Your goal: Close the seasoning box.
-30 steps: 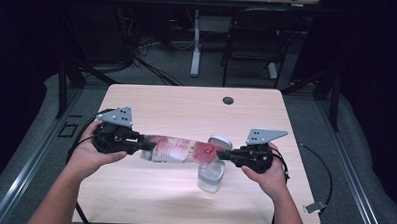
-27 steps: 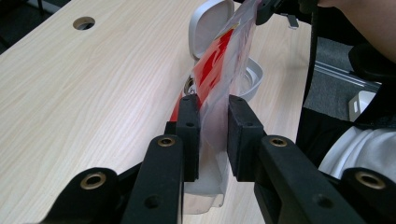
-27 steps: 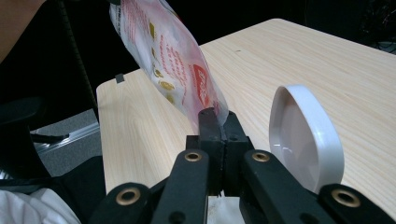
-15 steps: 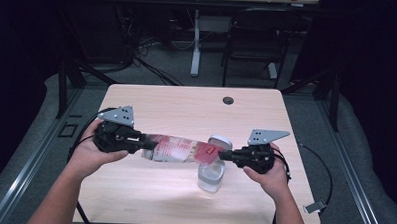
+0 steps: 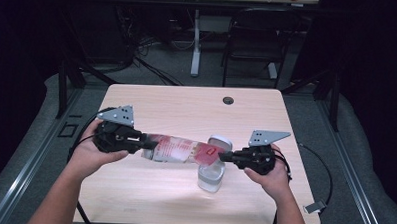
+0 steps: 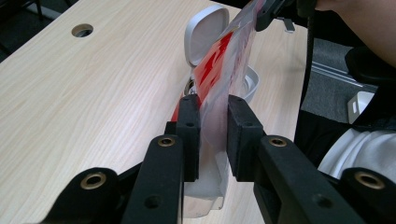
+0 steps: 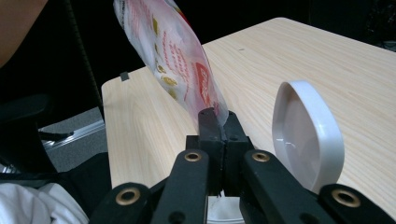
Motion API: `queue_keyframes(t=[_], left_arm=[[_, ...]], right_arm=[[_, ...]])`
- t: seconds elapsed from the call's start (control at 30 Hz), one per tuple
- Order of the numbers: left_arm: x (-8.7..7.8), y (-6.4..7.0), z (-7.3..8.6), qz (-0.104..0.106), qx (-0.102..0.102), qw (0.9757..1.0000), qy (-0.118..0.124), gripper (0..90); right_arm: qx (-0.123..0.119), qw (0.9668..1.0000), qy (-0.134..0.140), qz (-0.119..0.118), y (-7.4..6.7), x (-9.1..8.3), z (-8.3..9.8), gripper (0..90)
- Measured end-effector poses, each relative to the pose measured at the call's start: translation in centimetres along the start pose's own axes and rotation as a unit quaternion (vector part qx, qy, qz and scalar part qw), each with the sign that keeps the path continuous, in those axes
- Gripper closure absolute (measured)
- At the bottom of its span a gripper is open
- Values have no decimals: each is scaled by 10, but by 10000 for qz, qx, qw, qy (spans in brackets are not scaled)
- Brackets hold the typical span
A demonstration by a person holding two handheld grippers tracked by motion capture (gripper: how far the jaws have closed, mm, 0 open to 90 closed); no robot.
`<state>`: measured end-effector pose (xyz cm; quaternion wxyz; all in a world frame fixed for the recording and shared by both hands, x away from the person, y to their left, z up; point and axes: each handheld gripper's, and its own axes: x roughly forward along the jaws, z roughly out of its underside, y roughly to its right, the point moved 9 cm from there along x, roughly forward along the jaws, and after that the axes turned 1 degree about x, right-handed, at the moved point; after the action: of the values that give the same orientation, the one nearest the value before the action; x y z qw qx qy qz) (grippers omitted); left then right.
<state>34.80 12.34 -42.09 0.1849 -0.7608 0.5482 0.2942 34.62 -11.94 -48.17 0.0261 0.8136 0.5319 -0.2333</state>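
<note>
Snack bag point(image 5: 177, 149) stretched between both clamped grippers — left hand-held gripper point(image 5: 144, 140) at its base, right hand-held gripper point(image 5: 224, 156) pinching its corner — may spill beside the open container point(image 5: 212, 173) if tilted off-centre.

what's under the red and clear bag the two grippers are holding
A clear container with its white hinged lid open stands on the table under the bag. The bag covers the container's mouth, so its contents cannot be seen.

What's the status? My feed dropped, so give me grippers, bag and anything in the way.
Left gripper and right gripper each clamp an end of the bag. Bag stretched level above open-lidded container. Nothing in the way.
</note>
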Motion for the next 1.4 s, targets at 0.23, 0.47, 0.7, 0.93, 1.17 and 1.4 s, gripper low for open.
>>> queue_keyframes(t=[0.23, 0.47, 0.7, 0.93, 1.17, 1.4], left_arm=[[-1, 1, -1, 6, 15, 10000, -29, 776], [-2, 1, -2, -3, 15, 10000, -28, 777], [-4, 3, -3, -19, 32, 10000, -26, 780], [-4, 3, -3, -14, 32, 10000, -13, 782], [-4, 2, -4, -16, 37, 10000, 6, 783], [-4, 3, -5, 4, 55, 10000, 0, 784]], right_arm=[[-23, 10000, -46, -43, -1, -1, 1, 900], [-23, 10000, -62, -61, -1, -1, 2, 900], [-35, 9999, -70, -96, -3, 0, 1, 900], [-33, 9999, -66, -115, -3, 0, 1, 900], [-37, 9999, -71, -110, -3, 0, 1, 900], [-44, 9999, -76, -94, -3, -1, 2, 900]])
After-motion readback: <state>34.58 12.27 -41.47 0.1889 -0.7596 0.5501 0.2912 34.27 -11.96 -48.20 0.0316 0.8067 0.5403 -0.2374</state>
